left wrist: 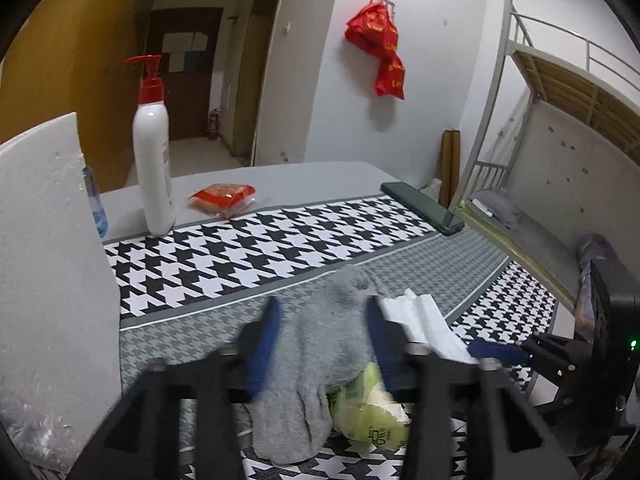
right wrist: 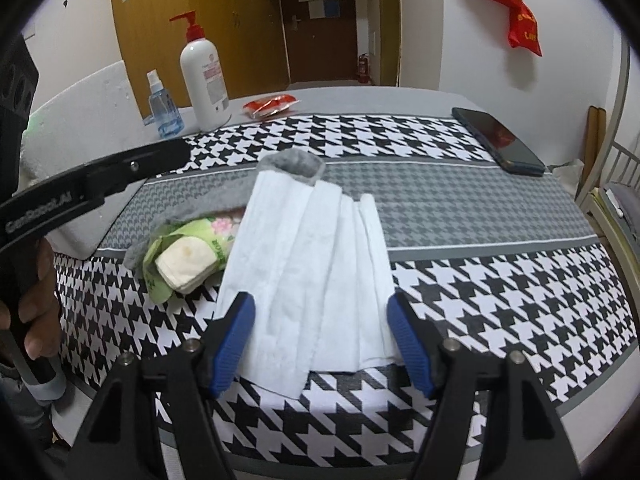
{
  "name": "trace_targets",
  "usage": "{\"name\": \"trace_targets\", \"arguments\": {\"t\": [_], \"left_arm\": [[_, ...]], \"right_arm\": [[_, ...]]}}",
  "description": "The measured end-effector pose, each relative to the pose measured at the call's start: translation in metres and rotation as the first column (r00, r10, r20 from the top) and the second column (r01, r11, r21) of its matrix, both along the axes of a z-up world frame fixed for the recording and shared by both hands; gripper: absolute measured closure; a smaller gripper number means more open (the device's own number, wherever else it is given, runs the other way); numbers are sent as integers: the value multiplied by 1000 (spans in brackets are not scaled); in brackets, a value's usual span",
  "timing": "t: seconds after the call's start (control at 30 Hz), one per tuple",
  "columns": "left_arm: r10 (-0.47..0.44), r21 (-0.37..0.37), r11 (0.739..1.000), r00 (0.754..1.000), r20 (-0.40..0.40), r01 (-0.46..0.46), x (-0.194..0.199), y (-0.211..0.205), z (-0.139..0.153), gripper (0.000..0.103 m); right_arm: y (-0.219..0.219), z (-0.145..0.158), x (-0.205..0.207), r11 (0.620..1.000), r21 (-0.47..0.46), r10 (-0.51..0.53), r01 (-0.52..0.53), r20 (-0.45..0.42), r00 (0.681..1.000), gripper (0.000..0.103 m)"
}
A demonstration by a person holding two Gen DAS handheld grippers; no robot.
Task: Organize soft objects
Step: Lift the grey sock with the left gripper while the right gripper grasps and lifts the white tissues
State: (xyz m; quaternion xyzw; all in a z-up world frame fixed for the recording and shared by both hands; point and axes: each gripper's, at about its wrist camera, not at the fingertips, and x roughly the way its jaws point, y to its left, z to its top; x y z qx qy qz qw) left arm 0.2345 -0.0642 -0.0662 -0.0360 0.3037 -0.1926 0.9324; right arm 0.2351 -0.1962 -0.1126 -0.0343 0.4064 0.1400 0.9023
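Desk (right wrist: 440, 100) is carrying a houndstooth cloth (right wrist: 500, 300) with the soft pile mid-cloth. Left gripper (left wrist: 320, 316) is sitting with fingers spread wide, straddling the grey sock (left wrist: 320, 344) without pinching it; one blue pad (left wrist: 268, 328) is blurred. Sock is draping over the green tissue pack (left wrist: 372, 412), which is poking out at 5 o'clock of it. Right gripper (right wrist: 322, 312) is also spread wide, fingers (right wrist: 236, 332) flanking the near end of the white folded cloth (right wrist: 312, 264), not clamping it. White cloth is lying over the sock's far end, touching the tissue pack at its 9 o'clock. Lotion pump bottle (right wrist: 204, 80) and small spray bottle (right wrist: 162, 106) are standing at 11 o'clock, red snack packet (right wrist: 270, 105) at 12, dark phone (right wrist: 498, 140) at 2 on the cloth's edge.
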Motion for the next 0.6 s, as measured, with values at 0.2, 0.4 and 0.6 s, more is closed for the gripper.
{"name": "trace_targets", "arguments": {"t": [0.2, 0.4, 0.6], "left_arm": [[7, -12, 1000, 1000, 13, -7, -1, 2, 2, 32], [-2, -8, 1000, 1000, 8, 2, -1, -1, 0, 22], [-9, 11, 1000, 999, -41, 9, 8, -10, -7, 21]], "right_arm": [[1, 6, -6, 999, -23, 29, -29, 9, 1000, 91], [-34, 31, -21, 997, 71, -45, 40, 72, 996, 97], [-59, 36, -27, 990, 100, -113, 103, 93, 989, 97]]}}
